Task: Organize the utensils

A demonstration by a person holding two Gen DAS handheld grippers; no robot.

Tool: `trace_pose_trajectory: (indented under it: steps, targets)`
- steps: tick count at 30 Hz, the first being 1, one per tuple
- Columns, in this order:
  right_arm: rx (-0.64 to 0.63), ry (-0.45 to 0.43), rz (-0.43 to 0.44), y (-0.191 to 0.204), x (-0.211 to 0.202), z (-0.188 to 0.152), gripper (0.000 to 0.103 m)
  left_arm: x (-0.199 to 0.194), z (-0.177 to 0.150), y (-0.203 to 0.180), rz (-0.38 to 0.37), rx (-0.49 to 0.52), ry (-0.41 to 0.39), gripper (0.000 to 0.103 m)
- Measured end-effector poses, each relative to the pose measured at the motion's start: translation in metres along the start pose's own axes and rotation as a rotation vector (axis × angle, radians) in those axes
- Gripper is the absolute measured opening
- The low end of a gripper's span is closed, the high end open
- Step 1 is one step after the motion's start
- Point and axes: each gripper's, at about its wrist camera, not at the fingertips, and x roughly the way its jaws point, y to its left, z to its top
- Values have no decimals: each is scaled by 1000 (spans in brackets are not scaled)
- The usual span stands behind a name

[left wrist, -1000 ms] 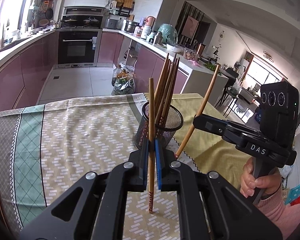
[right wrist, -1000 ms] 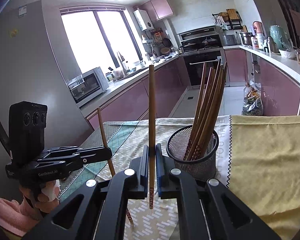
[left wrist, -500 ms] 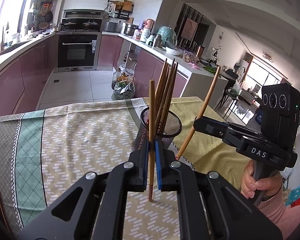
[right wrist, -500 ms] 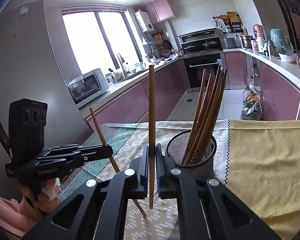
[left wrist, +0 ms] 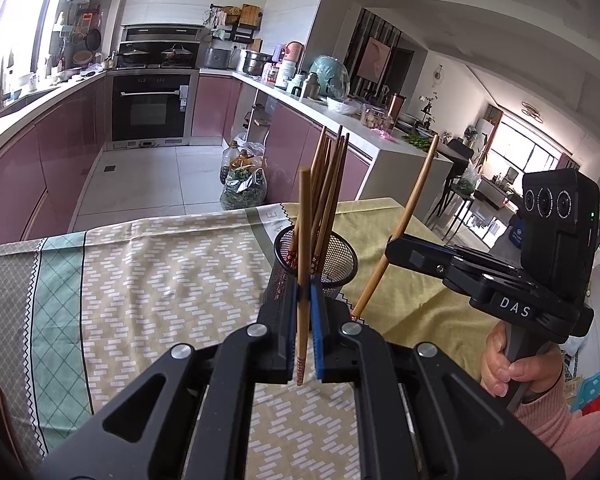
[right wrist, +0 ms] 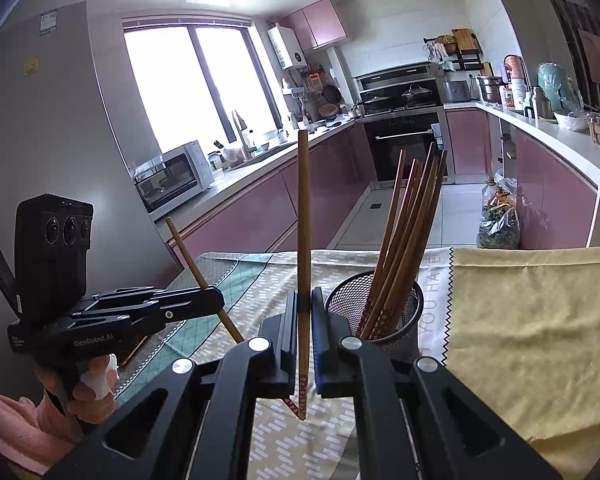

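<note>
Two grippers: each clamped shut on one chopstick.
Left gripper (left wrist: 304, 332): chopstick (left wrist: 304, 248) upright, ready to drop.
Right gripper (right wrist: 305, 340): chopstick (right wrist: 303, 240) upright too.
Holder (right wrist: 374, 316): already collects several chopsticks.

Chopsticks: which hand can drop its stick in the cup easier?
Probably left: the cup sits straight ahead of the left tongs; for the right tongs it's off to one side.

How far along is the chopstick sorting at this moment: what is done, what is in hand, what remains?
Done: several chopsticks already stand in the mesh holder. In hand: the left gripper is shut on one chopstick, and the right gripper on another chopstick, both beside the holder. Left: dropping these two in. No loose chopsticks show on the tablecloth.
</note>
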Motion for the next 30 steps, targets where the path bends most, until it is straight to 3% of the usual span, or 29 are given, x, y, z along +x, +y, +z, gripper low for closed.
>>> trace_pose_trajectory:
  steps: [30]
  targets:
    - [-19, -37, -5, -9, -6, 18, 6, -6, 29, -12, -8, 42, -45, 7]
